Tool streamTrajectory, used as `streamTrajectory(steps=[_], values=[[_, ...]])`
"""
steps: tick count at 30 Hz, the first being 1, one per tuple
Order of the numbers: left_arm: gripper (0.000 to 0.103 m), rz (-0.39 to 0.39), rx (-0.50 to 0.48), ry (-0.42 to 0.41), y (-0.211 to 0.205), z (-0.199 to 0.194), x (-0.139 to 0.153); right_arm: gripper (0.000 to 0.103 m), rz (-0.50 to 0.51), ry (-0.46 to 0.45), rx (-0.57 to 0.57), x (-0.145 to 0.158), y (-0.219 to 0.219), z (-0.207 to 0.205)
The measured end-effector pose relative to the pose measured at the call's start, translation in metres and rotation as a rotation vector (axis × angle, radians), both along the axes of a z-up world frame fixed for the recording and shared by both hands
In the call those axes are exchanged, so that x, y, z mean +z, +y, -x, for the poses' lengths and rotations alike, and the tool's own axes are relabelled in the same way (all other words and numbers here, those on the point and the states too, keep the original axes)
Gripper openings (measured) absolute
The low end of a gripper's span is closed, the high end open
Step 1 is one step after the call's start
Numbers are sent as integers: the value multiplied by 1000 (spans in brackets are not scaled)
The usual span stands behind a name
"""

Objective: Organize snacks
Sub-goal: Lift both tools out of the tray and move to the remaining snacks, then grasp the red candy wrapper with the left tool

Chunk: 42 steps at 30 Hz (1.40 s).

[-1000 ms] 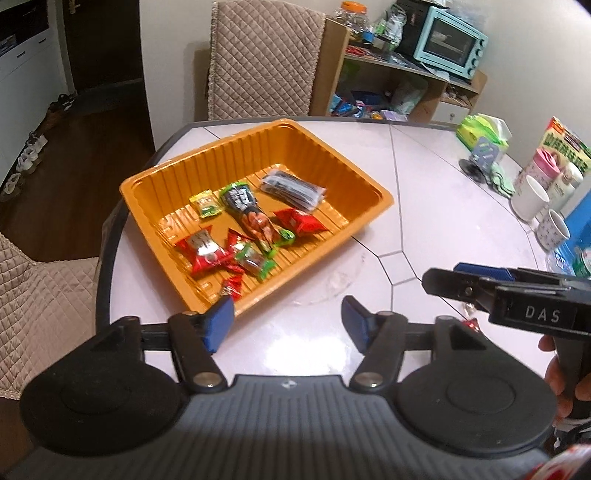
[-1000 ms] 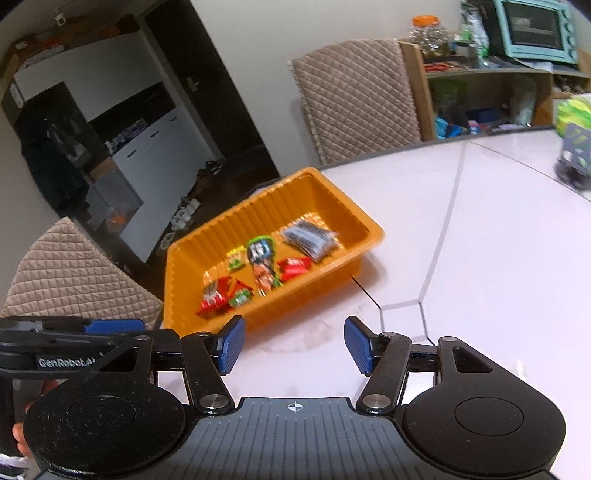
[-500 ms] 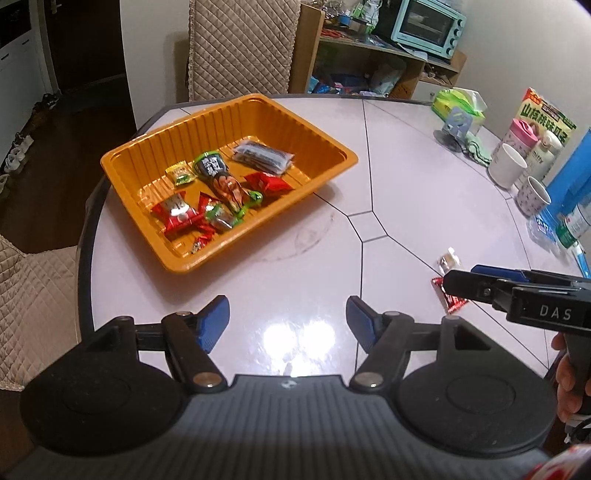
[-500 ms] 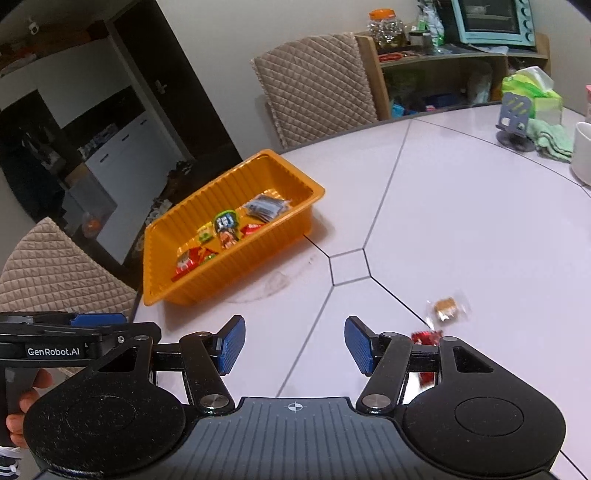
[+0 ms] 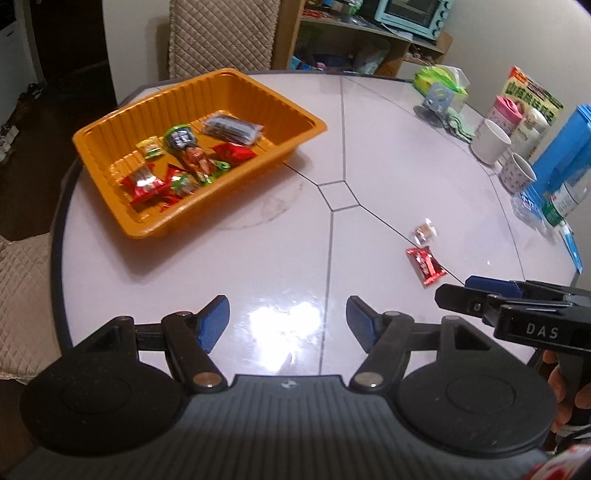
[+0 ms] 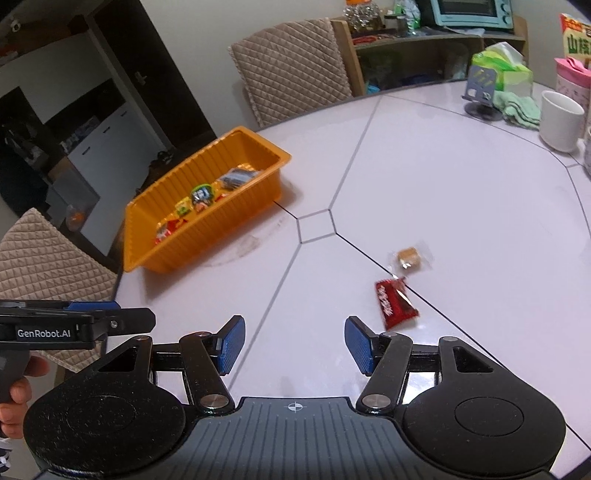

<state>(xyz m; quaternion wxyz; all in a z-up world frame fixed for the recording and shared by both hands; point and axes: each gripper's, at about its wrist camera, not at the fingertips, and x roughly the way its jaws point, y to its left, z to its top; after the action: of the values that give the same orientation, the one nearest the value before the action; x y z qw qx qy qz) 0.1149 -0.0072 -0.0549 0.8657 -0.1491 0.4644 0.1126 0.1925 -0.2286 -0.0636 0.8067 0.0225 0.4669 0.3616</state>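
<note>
An orange tray (image 5: 303, 110) (image 6: 207, 236) at the table's far left holds several wrapped snacks (image 5: 184, 162). Two snacks lie loose on the white table to the right: a red wrapper (image 5: 425, 265) (image 6: 395, 303) and a small clear packet with a brown sweet (image 5: 424, 230) (image 6: 409, 256). My left gripper (image 5: 287, 325) is open over bare table, well short of the tray. My right gripper (image 6: 294, 346) is open too, with the red wrapper just beyond its right finger (image 6: 360, 347). In the left wrist view it (image 5: 480, 291) comes in from the right edge, close to the red wrapper.
Mugs (image 5: 489, 142), a pink cup (image 5: 508, 114), a blue box (image 5: 561, 147), a bottle (image 5: 563, 201) and a tissue pack (image 5: 439, 77) crowd the table's right side. Quilted chairs (image 6: 291, 62) stand behind and left. A shelf with a teal oven (image 5: 413, 13) is at the back.
Both grippers have drawn back from the tray and swung right. The tray now sits farther off, and the two loose snacks have come into view.
</note>
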Motion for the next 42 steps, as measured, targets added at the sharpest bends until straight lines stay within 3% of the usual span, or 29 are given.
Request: streamTrajectory(steps=[15, 26, 30, 37, 42], values=[[67, -1, -150, -21, -40, -37, -8, 60, 78, -35, -99, -15, -36, -9], [67, -24, -266, -18, -84, -87, -34, 60, 92, -29, -201, -29, -66, -26], [58, -2, -295, -22, -102, -105, -46, 60, 100, -26, -234, -34, -80, -36], [56, 4, -292, -20, -122, -134, -64, 60, 93, -31, -266, -41, -97, -54], [48, -5, -272, -10, -129, -151, -76, 60, 87, -25, -281, -45, -104, -63]])
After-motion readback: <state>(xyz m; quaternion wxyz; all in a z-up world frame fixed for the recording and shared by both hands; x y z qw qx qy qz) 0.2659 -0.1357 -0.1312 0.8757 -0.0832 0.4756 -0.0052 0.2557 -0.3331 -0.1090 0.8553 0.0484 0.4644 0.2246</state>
